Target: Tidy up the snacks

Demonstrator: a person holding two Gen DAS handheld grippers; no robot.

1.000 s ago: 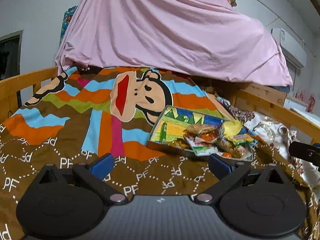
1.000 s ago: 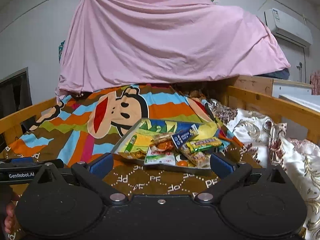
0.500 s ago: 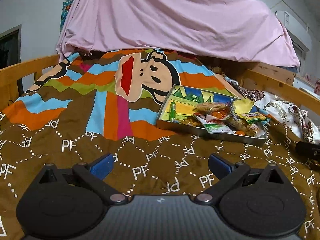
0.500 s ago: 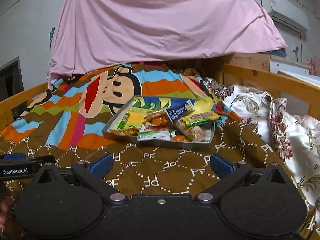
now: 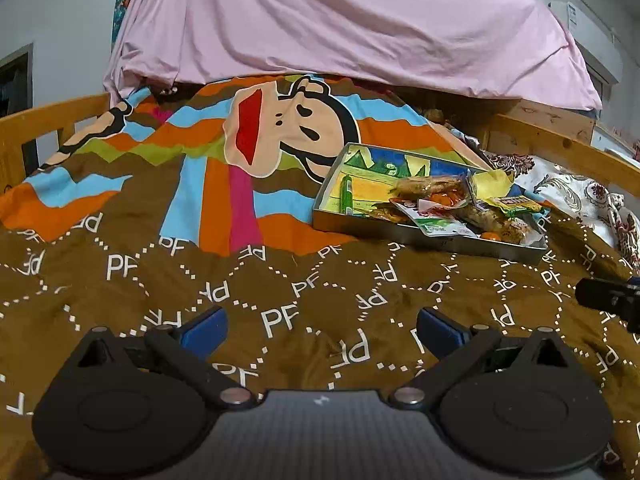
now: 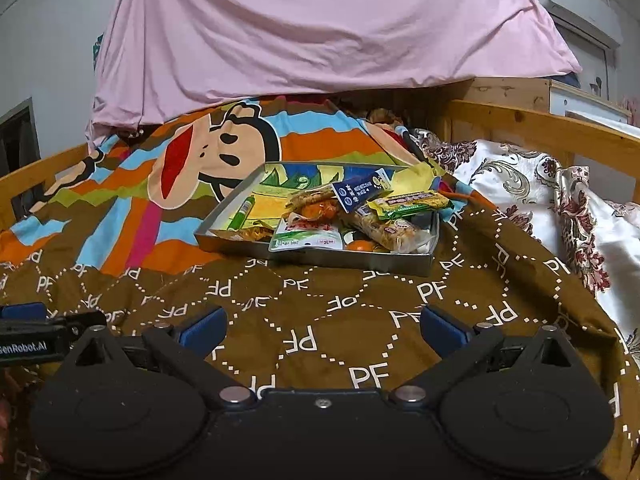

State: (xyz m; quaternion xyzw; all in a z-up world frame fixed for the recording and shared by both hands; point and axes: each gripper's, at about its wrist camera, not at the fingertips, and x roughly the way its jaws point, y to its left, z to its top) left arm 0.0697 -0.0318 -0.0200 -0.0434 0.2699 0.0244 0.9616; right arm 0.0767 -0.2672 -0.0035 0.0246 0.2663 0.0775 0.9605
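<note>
Since a second ago both grippers have tipped down and moved in, so the tin [image 6: 316,254] sits higher in both views with more brown quilt [image 6: 320,320] in front of it. The left gripper [image 5: 320,326] has its fingers spread wide with nothing between them, and the right gripper [image 6: 320,326] is the same, spread and empty.

I'll use the tin as my landmark. It lies on the quilt ahead of both grippers, well apart from them. The snacks [image 6: 360,220] are heaped in its right half, and a white-green pouch [image 6: 308,238] hangs over its near rim. A green tube [image 6: 242,212] lies alone in its left half. A navy packet [image 6: 360,191] tops the pile.

Between the tin and my fingers there's only bare quilt. Right of the tin, just beside it, is a floral pillow [image 6: 560,200], with a wooden rail [image 6: 540,128] behind that. Left of the tin the quilt runs out to another rail [image 5: 48,120]. Behind the tin hangs a pink sheet [image 6: 320,40].
</note>
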